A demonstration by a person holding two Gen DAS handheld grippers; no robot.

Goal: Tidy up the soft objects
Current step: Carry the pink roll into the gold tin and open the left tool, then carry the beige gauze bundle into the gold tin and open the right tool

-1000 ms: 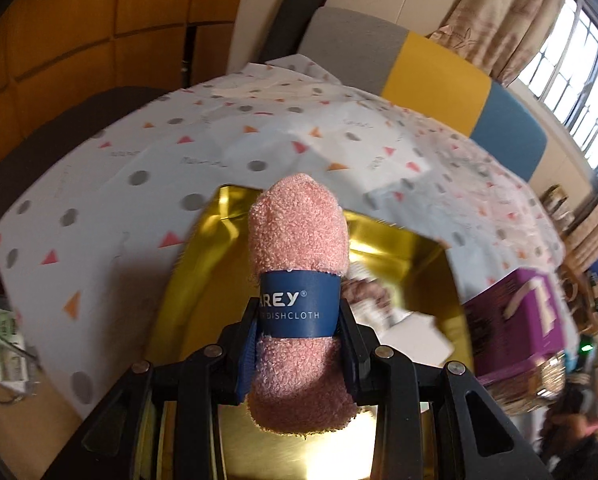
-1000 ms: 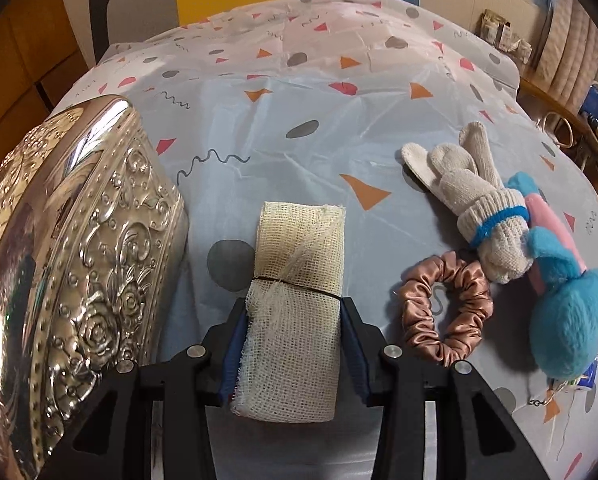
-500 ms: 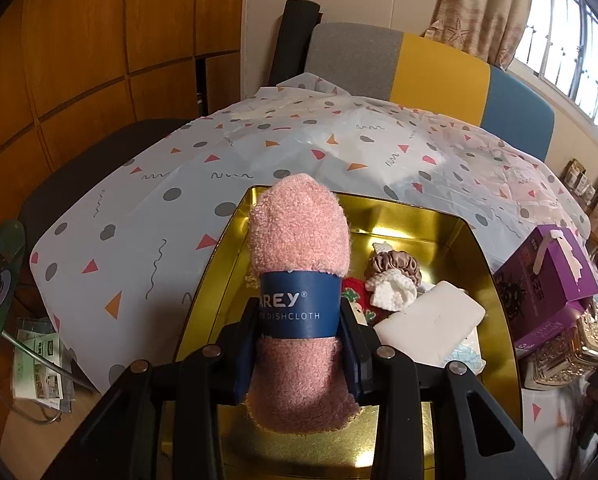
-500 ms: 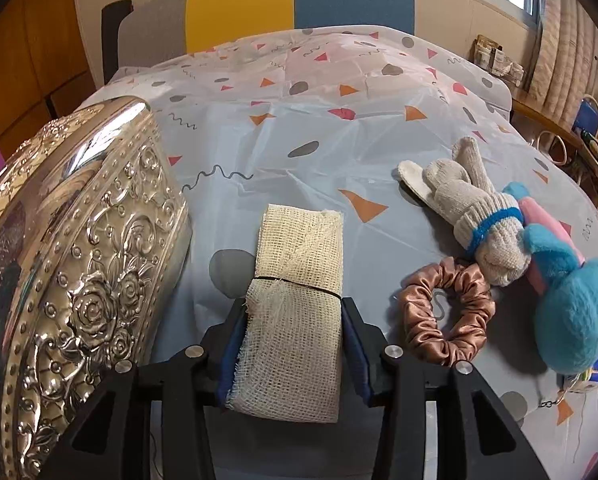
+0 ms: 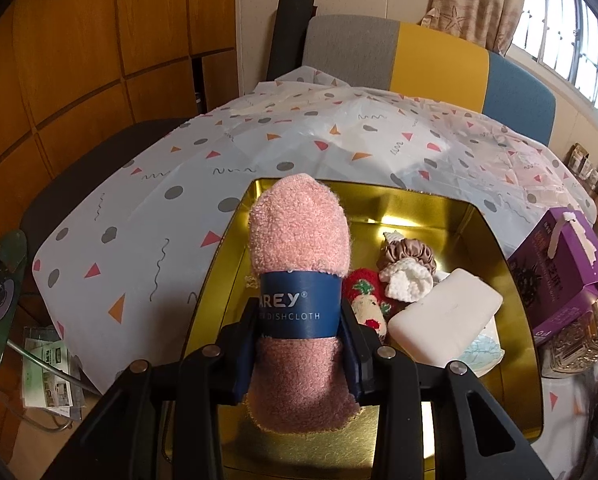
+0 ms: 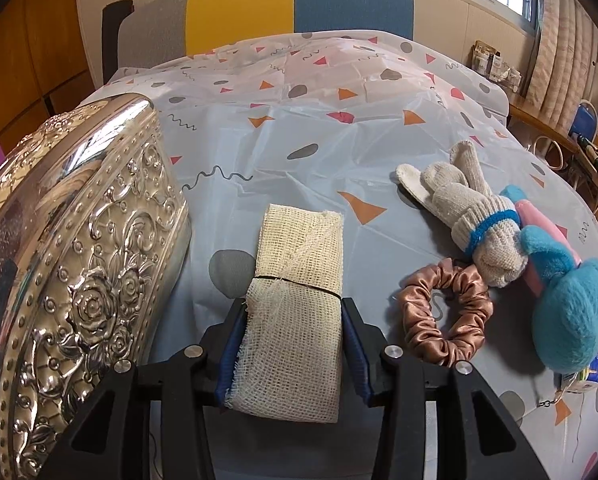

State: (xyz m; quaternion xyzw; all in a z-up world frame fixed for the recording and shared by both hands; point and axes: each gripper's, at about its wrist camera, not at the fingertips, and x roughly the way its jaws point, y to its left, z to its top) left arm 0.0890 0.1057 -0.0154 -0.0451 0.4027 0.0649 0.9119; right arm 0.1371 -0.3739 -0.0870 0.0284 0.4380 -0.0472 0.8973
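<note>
My left gripper (image 5: 301, 334) is shut on a rolled pink dishcloth (image 5: 299, 240) with a blue paper band, held over the left part of a gold tin (image 5: 511, 280). In the tin lie a brown scrunchie (image 5: 409, 250), a white knit piece (image 5: 407, 282), a red knit toy (image 5: 365, 300) and a white sponge (image 5: 445, 316). My right gripper (image 6: 295, 340) is shut on a cream mesh cloth roll (image 6: 299, 260) just above the tablecloth. To its right lie a bronze scrunchie (image 6: 445, 320), a knit glove (image 6: 459, 196) and a blue plush toy (image 6: 571, 300).
An embossed silver lid (image 6: 79, 260) stands close at the left of my right gripper. A purple box (image 5: 563, 272) sits right of the tin. The table wears a patterned cloth (image 6: 319, 120), a striped chair (image 5: 399, 56) stands behind it, and papers (image 5: 47, 372) lie on the floor at left.
The left wrist view has levelled and sharpened, and the tin's contents have come into clear sight. The right gripper's view has tilted up slightly. Both cloths stay gripped.
</note>
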